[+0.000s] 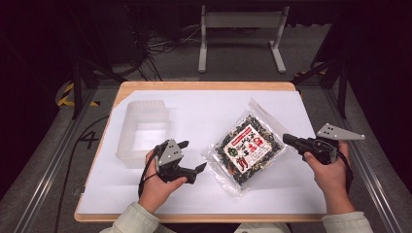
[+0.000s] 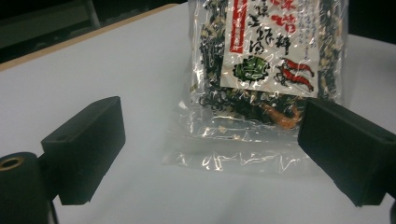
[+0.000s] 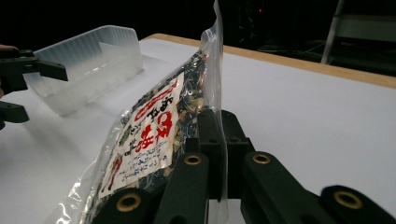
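A clear bag of dark dried food [image 1: 248,148] with a white and red label lies on the white sheet right of centre. My right gripper [image 1: 287,140] is shut on the bag's right edge. In the right gripper view the clear seam [image 3: 217,70] stands up between the closed jaws of my right gripper [image 3: 219,119], and the labelled face of the bag [image 3: 154,126] slopes away to the left. My left gripper [image 1: 193,156] is open just left of the bag, apart from it. In the left gripper view the bag [image 2: 261,60] lies ahead of the spread jaws of my left gripper [image 2: 210,149].
A translucent plastic container [image 1: 141,131] stands empty at the left of the sheet, close behind my left hand. The container [image 3: 88,65] also appears beyond the bag in the right gripper view. The wooden table edge [image 1: 204,86] borders the sheet; a white frame [image 1: 240,29] stands on the floor beyond.
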`<control>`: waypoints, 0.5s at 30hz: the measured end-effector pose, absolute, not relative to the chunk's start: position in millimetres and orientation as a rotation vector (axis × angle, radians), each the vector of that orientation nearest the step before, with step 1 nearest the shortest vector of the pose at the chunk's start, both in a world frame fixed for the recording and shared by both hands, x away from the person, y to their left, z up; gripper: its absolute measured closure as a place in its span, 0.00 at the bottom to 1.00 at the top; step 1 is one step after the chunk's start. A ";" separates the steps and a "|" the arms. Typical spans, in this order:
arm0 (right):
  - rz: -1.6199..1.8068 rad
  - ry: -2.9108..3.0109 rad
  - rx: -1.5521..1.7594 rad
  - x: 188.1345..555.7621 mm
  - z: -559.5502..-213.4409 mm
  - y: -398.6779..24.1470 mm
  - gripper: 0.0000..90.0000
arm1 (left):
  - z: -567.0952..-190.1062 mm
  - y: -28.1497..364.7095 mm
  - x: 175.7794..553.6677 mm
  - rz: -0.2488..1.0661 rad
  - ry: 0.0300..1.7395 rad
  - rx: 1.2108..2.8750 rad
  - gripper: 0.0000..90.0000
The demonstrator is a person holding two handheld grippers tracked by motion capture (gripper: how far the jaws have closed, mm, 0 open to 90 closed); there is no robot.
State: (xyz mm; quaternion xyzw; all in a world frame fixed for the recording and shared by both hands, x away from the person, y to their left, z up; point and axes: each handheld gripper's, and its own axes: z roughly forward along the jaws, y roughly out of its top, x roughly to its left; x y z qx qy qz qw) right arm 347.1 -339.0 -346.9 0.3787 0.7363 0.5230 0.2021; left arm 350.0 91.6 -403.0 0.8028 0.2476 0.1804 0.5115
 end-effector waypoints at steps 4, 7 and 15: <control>1.463 2.055 0.998 338.2 -332.6 -335.4 1.00 | -395.1 89.8 348.9 0.444 0.590 1.920 0.09; 1.464 2.042 0.935 330.3 -320.7 -332.2 1.00 | -391.9 89.2 348.2 0.425 0.585 1.908 0.08; 1.491 2.040 0.802 318.9 -303.3 -326.0 1.00 | -385.5 88.9 348.1 0.427 0.581 1.899 0.08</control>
